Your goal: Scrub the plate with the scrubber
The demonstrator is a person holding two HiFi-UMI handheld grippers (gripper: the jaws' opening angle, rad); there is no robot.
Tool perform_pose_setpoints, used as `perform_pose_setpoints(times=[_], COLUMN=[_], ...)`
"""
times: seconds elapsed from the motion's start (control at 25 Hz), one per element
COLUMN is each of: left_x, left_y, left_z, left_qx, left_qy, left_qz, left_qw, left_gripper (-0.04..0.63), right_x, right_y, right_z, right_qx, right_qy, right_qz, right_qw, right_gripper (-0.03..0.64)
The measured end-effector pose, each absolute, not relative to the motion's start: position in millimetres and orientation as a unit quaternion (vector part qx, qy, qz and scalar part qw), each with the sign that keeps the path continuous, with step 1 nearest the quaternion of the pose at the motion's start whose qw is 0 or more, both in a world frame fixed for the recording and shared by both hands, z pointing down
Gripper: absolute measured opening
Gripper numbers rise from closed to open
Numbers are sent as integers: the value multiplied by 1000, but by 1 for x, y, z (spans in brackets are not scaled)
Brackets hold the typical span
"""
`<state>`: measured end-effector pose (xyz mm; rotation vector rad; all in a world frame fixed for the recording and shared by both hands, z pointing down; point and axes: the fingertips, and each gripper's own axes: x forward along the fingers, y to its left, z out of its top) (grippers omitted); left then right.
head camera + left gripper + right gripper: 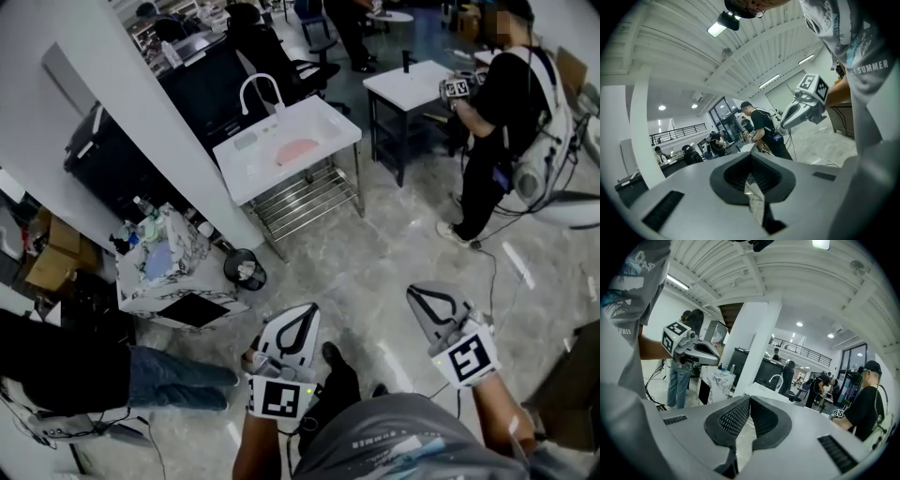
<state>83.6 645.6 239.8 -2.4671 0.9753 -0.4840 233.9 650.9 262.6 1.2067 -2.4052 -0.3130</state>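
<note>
Well, grey left gripper [307, 314] and right gripper [417, 295] both show jaws pinched together on nothing, far from the round pink plate [297, 150] in the white sink [246, 173], so arriving there empty-handed looks the danger

We are looking steeply down from head height, the sink table [248, 173] well off. The gripper cameras are tilting upward: the left is catching the right gripper [783, 125], the right the left gripper [719, 360]. All three are seemingly sharing the person in black [502, 122].

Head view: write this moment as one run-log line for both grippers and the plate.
left gripper: jaws shut, empty | right gripper: jaws shut, empty | plate: in sink, far from both | scrubbing: not started
</note>
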Motion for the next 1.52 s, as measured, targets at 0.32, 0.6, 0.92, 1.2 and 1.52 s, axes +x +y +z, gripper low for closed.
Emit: perform_pose_setpoints(times=[0.32, 0.6, 0.92, 1.2, 1.52], left_x=[81, 62, 27, 1, 0], left_y=[554, 466, 385, 342, 298], left_z=[238, 235, 238, 242, 249], left_qx=[-904, -910, -915, -915, -909], left_qy=[328, 307, 301, 309, 331], left_qz=[-157, -157, -152, -145, -152], left_qw=[226, 231, 224, 214, 204], left_gripper=[2, 2, 2, 2, 2], right_x=[235, 213, 177, 147, 154], right_y=[575, 489, 406, 363, 309], right_z=[262, 263, 264, 261, 267], right_qx=[469, 486, 492, 481, 462], right_qy=[-849, -841, -837, -841, -850], right_qz=[-105, -91, -86, -93, -98], right_qw=[222, 219, 223, 230, 232], right_gripper=[32, 32, 32, 32, 32])
